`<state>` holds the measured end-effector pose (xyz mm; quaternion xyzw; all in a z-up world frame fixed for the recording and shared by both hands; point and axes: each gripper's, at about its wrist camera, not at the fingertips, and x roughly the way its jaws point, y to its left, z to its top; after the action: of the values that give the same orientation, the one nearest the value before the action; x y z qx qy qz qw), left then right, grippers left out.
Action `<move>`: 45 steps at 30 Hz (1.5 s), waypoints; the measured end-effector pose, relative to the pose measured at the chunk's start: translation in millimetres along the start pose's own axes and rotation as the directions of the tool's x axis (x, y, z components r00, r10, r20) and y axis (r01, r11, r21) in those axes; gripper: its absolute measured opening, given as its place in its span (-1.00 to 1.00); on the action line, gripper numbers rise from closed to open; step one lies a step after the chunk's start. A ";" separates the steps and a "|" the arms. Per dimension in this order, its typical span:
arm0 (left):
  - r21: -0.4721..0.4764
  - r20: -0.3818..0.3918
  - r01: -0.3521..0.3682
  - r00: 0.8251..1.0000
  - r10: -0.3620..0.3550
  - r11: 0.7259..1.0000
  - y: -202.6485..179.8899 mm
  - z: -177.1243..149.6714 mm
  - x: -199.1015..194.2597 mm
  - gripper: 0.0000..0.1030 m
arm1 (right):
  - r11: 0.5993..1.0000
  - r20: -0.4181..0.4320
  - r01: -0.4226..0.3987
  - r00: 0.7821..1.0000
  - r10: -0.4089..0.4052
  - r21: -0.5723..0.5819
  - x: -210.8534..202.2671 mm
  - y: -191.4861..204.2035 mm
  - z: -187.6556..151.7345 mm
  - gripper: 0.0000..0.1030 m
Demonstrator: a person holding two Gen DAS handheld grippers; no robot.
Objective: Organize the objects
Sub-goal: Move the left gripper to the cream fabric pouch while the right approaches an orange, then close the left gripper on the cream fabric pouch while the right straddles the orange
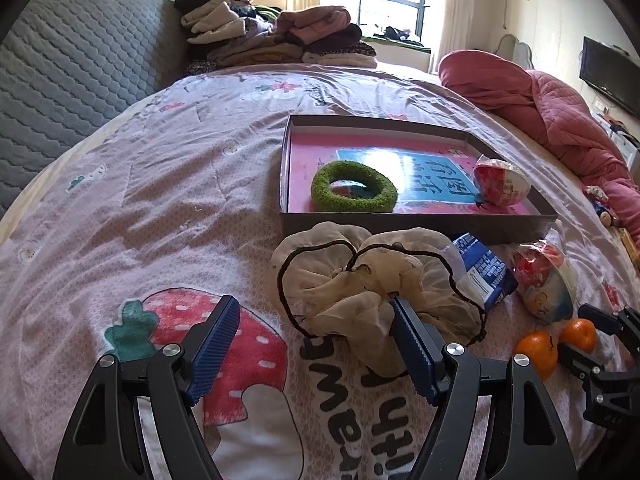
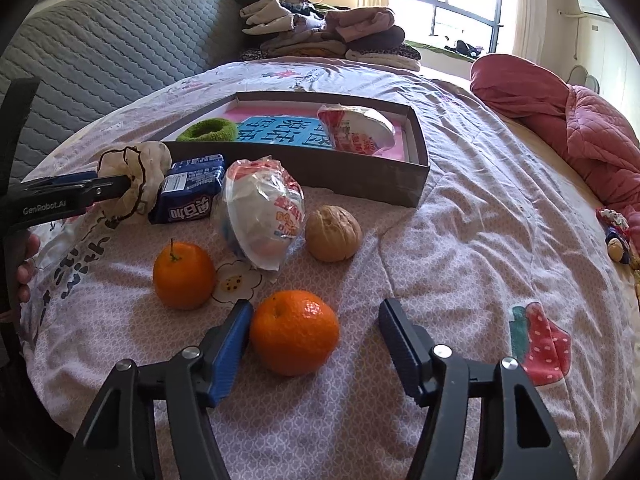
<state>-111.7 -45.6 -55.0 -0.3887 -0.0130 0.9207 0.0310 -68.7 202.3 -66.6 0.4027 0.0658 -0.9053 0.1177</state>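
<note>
Straddling an orange [image 2: 294,332], my right gripper [image 2: 316,344] stands half-open, left pad touching, right clear. My left gripper [image 1: 316,344], wide, has one finger under the scrunchie [image 1: 372,284] near the box [image 1: 416,226]; open quilt [image 2: 460,240] lies rightward.

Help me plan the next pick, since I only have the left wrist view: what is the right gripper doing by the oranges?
Observer: The right gripper is open with the nearer orange between its jaws. Its right finger stands clear of the fruit.
Operator: Anything loose that I'm missing?
Observer: A walnut lies on the quilt, just right of the wrapped egg-shaped packet and outside the box.
</note>
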 end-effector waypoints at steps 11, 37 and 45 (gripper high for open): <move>-0.014 -0.007 -0.001 1.000 0.000 1.000 0.4 3.8 16.3 0.50 | 1.000 0.005 -0.028 1.000 0.028 0.001 0.1 -0.3 -0.4 -0.03; 0.059 0.021 0.019 1.000 -0.021 0.998 -18.4 -0.8 13.9 -0.71 | 0.999 0.008 -0.046 0.999 0.046 0.001 0.8 0.8 -0.5 -0.21; 0.070 0.043 0.036 0.998 -0.039 0.997 -19.5 -2.9 2.1 -0.80 | 0.999 0.012 -0.042 0.999 0.042 -0.006 -1.4 2.2 -0.3 -0.22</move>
<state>-110.2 -26.0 -57.5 -0.3667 0.0110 0.9283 0.0612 -67.0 200.5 -65.8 0.3981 0.0593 -0.9049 0.1381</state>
